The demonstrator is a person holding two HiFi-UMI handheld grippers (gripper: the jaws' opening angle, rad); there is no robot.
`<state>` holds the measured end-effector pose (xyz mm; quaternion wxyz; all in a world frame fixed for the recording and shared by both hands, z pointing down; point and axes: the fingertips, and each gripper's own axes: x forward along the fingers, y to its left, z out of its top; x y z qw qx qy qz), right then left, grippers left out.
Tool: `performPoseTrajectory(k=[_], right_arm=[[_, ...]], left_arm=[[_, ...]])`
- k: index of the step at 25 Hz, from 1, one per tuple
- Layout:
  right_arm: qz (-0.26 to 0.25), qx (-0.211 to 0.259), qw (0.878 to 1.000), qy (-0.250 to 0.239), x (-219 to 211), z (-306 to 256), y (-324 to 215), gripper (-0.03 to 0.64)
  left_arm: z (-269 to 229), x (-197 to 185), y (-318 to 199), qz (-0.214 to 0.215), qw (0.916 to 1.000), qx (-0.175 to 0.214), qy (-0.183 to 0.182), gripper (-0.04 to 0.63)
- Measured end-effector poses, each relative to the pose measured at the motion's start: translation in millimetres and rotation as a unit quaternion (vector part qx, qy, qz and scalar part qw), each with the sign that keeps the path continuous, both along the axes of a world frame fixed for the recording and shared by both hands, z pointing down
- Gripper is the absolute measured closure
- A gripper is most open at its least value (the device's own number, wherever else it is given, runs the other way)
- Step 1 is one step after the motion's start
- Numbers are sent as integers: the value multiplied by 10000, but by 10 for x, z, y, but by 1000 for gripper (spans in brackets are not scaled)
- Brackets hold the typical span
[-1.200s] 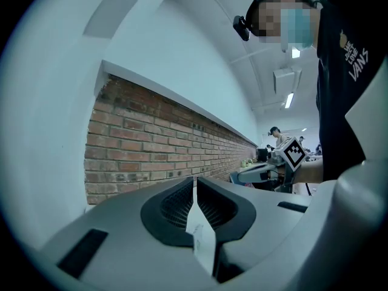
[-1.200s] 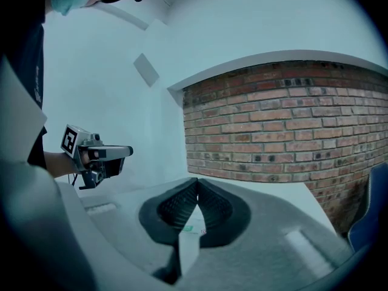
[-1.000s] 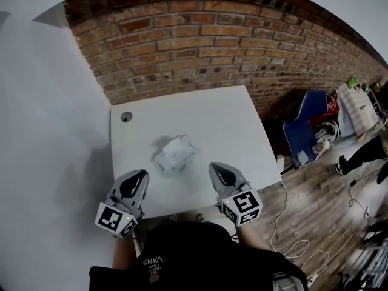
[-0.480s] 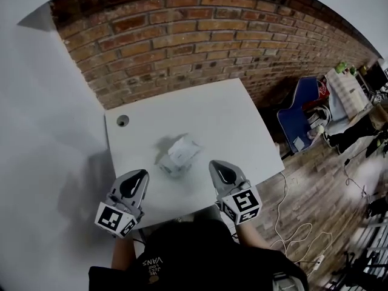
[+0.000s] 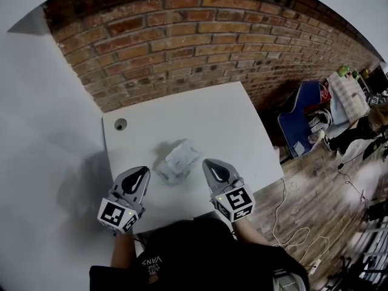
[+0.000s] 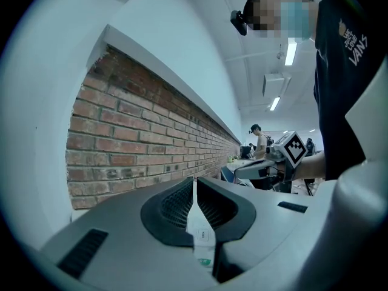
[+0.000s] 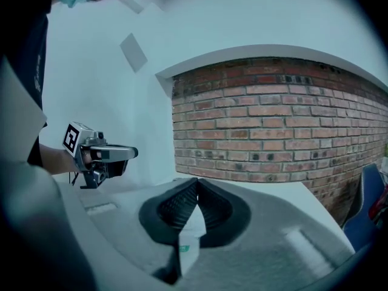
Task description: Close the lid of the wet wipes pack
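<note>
The white wet wipes pack (image 5: 177,161) lies on the white table (image 5: 200,117), and a flap seems to stand up at its far-left side. My left gripper (image 5: 143,170) hovers just left of the pack, near the table's front edge, with jaws shut and empty. My right gripper (image 5: 206,161) hovers just right of the pack, also shut and empty. In the left gripper view the jaws meet at the tip (image 6: 194,179), and the right gripper (image 6: 242,170) shows beyond. The right gripper view shows the same closed tip (image 7: 197,179), with the left gripper (image 7: 134,153) off to the left.
A round cable hole (image 5: 120,124) sits at the table's far-left corner. A brick wall (image 5: 182,47) runs behind the table. To the right are a blue chair (image 5: 300,120), a wooden floor with white cables (image 5: 285,223), and people farther off.
My right gripper has moved a little up and left, closer to the pack. The left gripper has barely shifted. The pack lies where it was on the table.
</note>
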<state>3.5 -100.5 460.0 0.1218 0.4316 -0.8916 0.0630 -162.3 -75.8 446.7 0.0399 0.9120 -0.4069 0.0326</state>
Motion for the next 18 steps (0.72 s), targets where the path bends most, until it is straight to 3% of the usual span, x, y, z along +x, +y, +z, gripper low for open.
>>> performPoseTrajectory(k=[8,18], right_arm=[[-396,-144,9991,43,-167,257,-310,618],[-770,-479,9957,182,-353,715,-473,618]], left_arm=[[228,74,-384,-223,9996,-139,-92,572],[664,248,-796,-135,9979,-458,-442,572]])
